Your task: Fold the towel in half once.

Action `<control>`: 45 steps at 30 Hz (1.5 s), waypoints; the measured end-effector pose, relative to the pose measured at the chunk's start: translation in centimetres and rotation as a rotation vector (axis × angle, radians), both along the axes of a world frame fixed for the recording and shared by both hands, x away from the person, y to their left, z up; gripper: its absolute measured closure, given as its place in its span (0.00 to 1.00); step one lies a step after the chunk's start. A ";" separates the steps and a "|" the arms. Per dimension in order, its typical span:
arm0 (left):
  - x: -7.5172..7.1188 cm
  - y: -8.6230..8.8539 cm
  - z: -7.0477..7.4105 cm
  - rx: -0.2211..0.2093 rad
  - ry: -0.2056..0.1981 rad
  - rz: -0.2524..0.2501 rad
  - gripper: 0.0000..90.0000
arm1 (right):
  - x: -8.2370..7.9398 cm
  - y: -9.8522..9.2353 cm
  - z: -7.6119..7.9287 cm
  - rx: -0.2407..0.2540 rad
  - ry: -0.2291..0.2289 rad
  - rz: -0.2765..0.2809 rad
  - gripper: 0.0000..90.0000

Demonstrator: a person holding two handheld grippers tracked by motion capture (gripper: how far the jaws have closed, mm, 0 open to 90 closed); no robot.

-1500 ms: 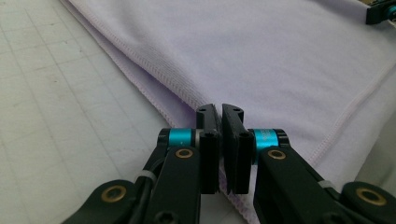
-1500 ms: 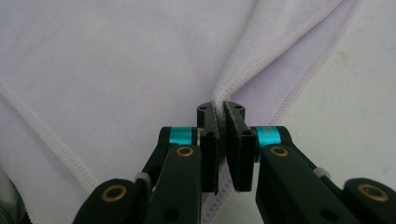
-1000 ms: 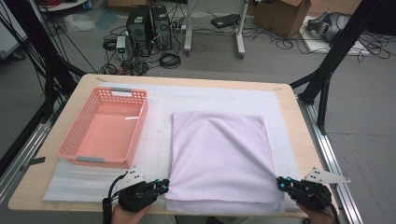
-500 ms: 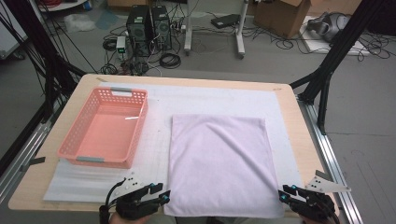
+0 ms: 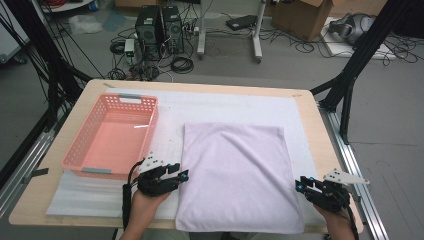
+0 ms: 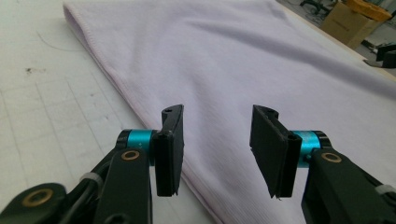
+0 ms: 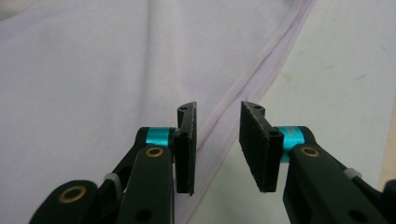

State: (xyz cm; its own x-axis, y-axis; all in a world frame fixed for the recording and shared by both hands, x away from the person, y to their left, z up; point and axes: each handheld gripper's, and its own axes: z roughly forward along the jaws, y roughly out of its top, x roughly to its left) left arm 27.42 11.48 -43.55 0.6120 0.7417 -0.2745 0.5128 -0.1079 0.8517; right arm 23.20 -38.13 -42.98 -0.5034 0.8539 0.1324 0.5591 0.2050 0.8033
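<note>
- The folded lilac towel (image 5: 236,175) lies flat just right of the pink basket (image 5: 112,137).
- My left gripper (image 5: 176,176) and right gripper (image 5: 302,185) have just spread, nothing pinched.
- I'd straddle each side hem squarely, then close.
- Beneath: white foam mat (image 5: 225,107), wooden table (image 5: 95,87); cables behind.

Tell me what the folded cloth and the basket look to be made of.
Cloth: soft woven or knit fabric, pale lilac, matte; fine ribbed texture and a stitched hem show in the gripper views. Basket: likely moulded plastic, salmon pink, slightly glossy, with perforated walls.
</note>
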 end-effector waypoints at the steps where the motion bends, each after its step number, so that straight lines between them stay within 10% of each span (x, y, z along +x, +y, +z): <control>1: 0.6 -0.1 -0.1 0.005 0.006 0.009 0.61 | 0.4 0.1 0.0 0.001 0.000 -0.014 0.74; 13: 5.2 -1.3 -0.6 -0.028 0.010 0.048 0.59 | 8.2 1.4 -0.6 0.005 0.041 -0.091 0.77; 16: 5.8 -1.1 -1.2 -0.028 0.027 0.068 0.59 | 10.3 2.6 -1.5 -0.071 0.086 -0.092 0.81; 22: 6.5 -0.8 -1.6 -0.033 0.050 0.094 0.57 | 10.7 1.9 -1.1 -0.189 0.034 -0.154 0.96; 30: 8.3 -1.7 -1.0 0.012 0.052 0.131 0.52 | 11.2 0.6 -0.7 -0.033 0.026 -0.170 0.67; 45: 15.2 -2.0 -1.3 0.050 0.089 0.261 0.47 | 19.1 1.0 -0.9 -0.013 0.060 -0.105 0.54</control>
State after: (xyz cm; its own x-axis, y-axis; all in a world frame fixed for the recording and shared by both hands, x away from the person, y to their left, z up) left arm 42.62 9.49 -44.89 0.3736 0.8851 -0.2776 0.6013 -0.0032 0.7990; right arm 42.33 -37.17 -43.88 -0.4028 0.9032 0.1482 0.6254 0.1533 0.7651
